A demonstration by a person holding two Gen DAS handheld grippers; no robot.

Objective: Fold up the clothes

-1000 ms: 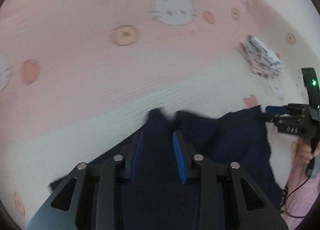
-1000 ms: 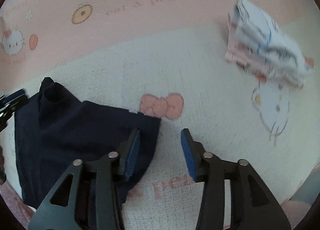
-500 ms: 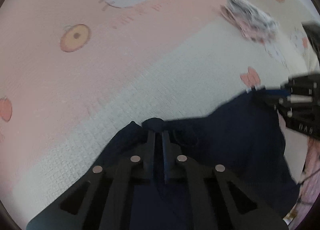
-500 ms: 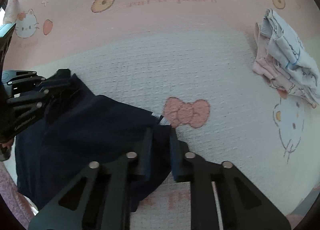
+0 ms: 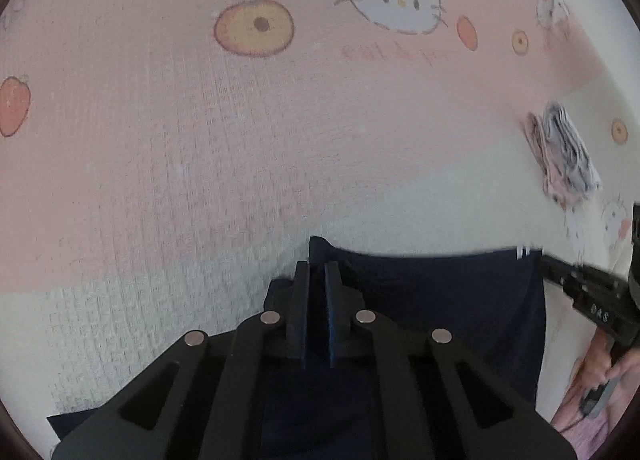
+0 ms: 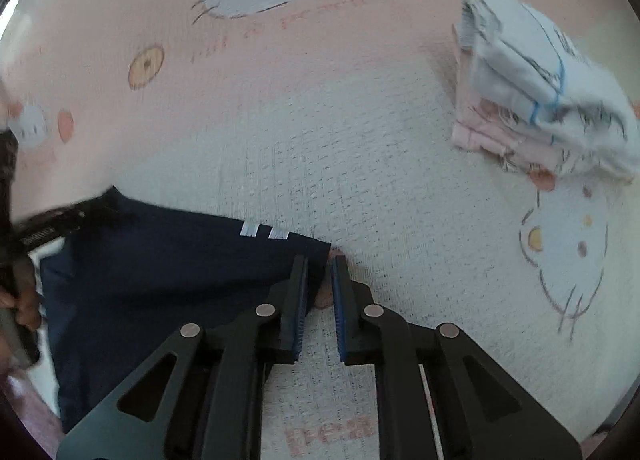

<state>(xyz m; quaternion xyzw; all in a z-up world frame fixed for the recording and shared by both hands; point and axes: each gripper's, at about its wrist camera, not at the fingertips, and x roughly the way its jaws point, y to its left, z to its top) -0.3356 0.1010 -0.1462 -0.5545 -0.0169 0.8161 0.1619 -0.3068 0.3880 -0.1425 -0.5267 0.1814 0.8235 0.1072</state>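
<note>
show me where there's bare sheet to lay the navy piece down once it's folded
Widest free patch: the printed sheet ahead of the navy garment, left of the folded stack. Crowded along the garment's top edge, where the left tool and right tool each grip a corner.

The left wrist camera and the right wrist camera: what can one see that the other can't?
Only the left wrist view shows the left tool closed on a bunched corner of the navy garment, plus an orange strawberry print.

Only the right wrist view shows the right tool pinching the garment's other corner, and its white stripes clearly.

Both show the garment, the folded clothes pile and the cat-print sheet.
</note>
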